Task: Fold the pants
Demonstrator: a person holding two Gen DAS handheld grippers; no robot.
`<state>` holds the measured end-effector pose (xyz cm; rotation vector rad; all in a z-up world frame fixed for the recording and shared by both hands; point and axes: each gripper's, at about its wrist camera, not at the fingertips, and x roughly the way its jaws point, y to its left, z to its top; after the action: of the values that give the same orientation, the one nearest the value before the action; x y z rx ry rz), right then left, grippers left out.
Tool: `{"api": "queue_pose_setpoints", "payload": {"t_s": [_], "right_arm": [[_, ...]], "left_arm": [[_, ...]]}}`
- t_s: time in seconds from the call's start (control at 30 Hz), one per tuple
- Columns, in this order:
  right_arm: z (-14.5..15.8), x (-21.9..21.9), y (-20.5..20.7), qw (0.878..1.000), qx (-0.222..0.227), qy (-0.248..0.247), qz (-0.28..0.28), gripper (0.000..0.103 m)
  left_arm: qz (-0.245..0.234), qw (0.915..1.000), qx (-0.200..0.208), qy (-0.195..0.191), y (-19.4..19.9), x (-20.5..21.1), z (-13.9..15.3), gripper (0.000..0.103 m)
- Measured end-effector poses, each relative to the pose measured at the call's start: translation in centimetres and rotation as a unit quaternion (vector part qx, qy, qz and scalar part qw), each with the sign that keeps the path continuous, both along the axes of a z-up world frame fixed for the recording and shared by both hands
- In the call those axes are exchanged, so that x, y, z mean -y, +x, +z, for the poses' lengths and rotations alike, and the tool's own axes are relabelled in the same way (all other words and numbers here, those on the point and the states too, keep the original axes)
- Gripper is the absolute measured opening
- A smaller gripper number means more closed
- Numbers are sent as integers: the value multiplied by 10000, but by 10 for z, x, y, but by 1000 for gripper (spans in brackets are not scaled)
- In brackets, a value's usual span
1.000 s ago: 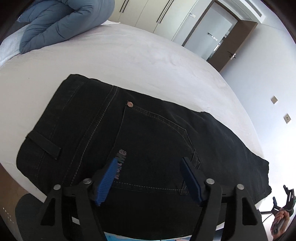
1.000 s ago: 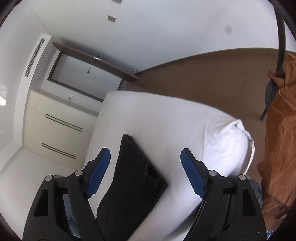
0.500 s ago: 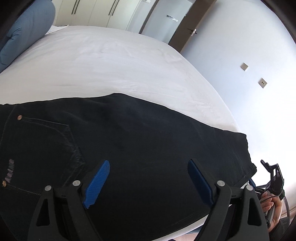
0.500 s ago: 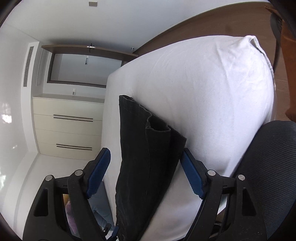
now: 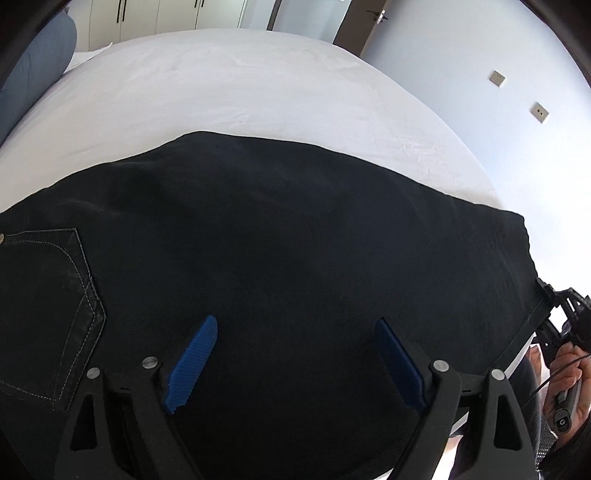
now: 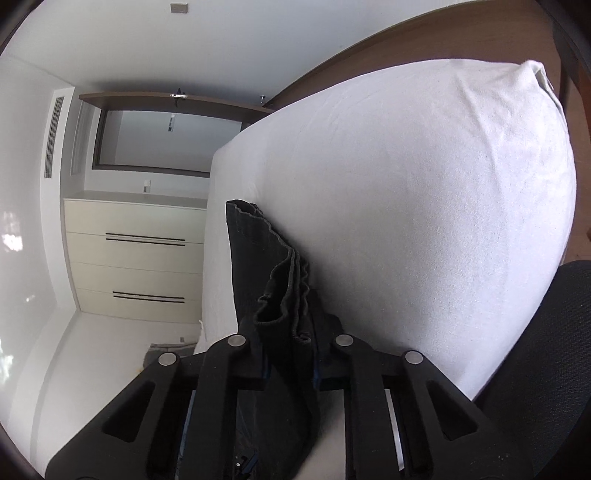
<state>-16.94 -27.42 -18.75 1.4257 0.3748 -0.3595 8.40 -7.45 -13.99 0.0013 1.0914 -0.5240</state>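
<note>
The pants [image 5: 288, 258], black denim, lie flat along the near edge of a white bed [image 5: 258, 92] in the left wrist view, filling the space ahead of and under the left gripper [image 5: 295, 362]. Its two blue fingers [image 5: 192, 362] stand wide apart above the cloth with only flat fabric between them; the jaws have just been opening a little further, and they pinch nothing. Left of the left finger a stitched back pocket [image 5: 48, 317] shows. Far to the right of the right finger the leg ends reach the bed's edge, where a hand [image 5: 565, 380] holds the black frame of the right gripper [image 5: 546, 306]. Beyond the fingertips the bare sheet runs to a blue quilt [image 5: 33, 62] at the far left and wardrobe doors [image 5: 159, 14] behind.

In the right wrist view the right gripper [image 6: 290, 354] has just been closing, and its fingers are pressed in on the bunched hems of the pants [image 6: 284, 295], several layers of cuff standing up between them. The blue pads are almost wholly hidden by the cloth. Ahead of the fingertips the hem edge runs away along the side of the bed [image 6: 424, 206], which bulges to the right of the fingers. To the left stand pale drawers [image 6: 136, 262], and at the lower right a black mesh chair [image 6: 546, 369].
</note>
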Motion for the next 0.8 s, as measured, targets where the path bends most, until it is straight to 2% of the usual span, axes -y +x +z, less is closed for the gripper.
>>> {"api": "queue_pose_setpoints", "payload": {"t_s": [0.07, 0.2, 0.37, 0.47, 0.53, 0.63, 0.7, 0.73, 0.8], "right_arm": [[3, -4, 11, 9997, -176, -181, 39, 11], [19, -12, 35, 9961, -531, -666, 222, 10], [35, -22, 60, 9899, -822, -1089, 375, 10], [51, -37, 81, 9801, -1022, -1579, 634, 10], [66, -55, 100, 9676, -1148, -2048, 926, 10], [81, -96, 146, 9362, -1328, -2863, 1548, 10], [90, -130, 169, 9032, -1507, -3468, 2032, 10], [92, -150, 179, 8813, -1614, -3801, 2297, 10], [89, -190, 198, 8287, -1840, -4489, 2791, 10]], "left_arm": [[19, 10000, 12, -12, -1, 3, -1, 94], [45, 10000, 35, -20, -3, 3, -2, 94], [106, 9997, -22, -229, -1, -7, -1, 94], [158, 9992, -74, -350, 1, -12, -1, 94], [173, 9990, -92, -394, 1, -13, -1, 94], [203, 9985, -141, -481, 3, -15, 0, 94], [248, 9977, -216, -594, 5, -19, 1, 94], [275, 9971, -264, -654, 6, -23, 2, 94], [342, 9961, -352, -734, 9, -27, 5, 94]]}}
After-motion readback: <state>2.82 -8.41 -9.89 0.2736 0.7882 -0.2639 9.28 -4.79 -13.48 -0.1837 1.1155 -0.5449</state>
